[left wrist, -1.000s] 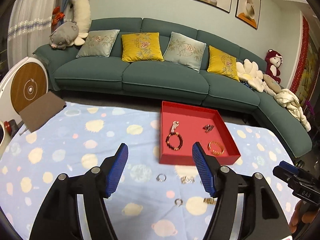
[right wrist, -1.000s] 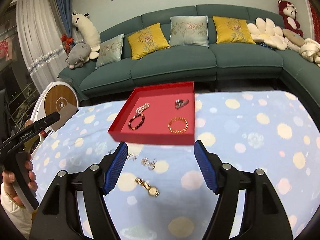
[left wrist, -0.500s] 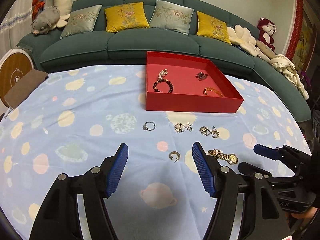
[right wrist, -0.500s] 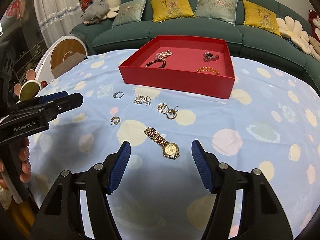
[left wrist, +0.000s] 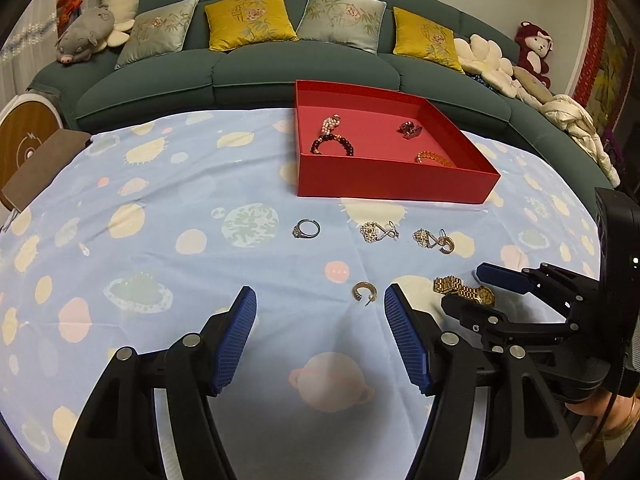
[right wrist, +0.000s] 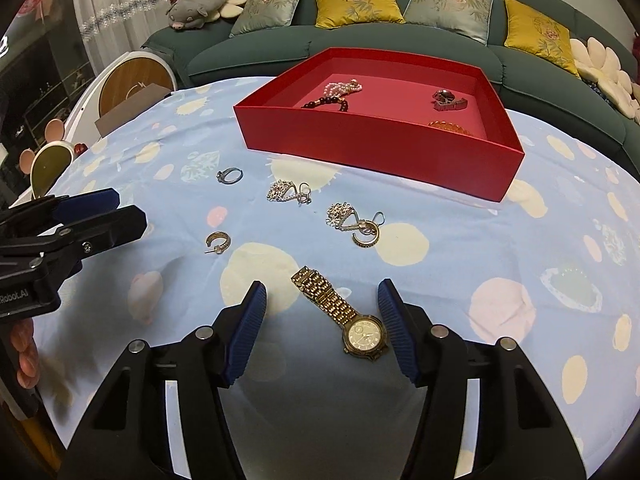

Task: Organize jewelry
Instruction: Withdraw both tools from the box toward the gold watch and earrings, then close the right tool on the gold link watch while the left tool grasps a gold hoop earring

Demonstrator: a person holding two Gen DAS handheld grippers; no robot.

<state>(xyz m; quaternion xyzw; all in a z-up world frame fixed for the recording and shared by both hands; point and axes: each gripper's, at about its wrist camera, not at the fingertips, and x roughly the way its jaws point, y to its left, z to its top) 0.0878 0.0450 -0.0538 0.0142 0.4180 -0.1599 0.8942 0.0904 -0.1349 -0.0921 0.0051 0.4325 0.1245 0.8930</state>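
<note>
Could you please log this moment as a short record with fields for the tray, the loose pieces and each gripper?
tray: red tray on the blue tablecloth, holding a dark bead bracelet, pearl piece, gold bangle and a small dark item
loose on cloth: silver ring, two crystal earrings, gold hoop, gold watch
left gripper: open, empty, near the gold hoop
right gripper: open, jaws either side of the gold watch
</note>
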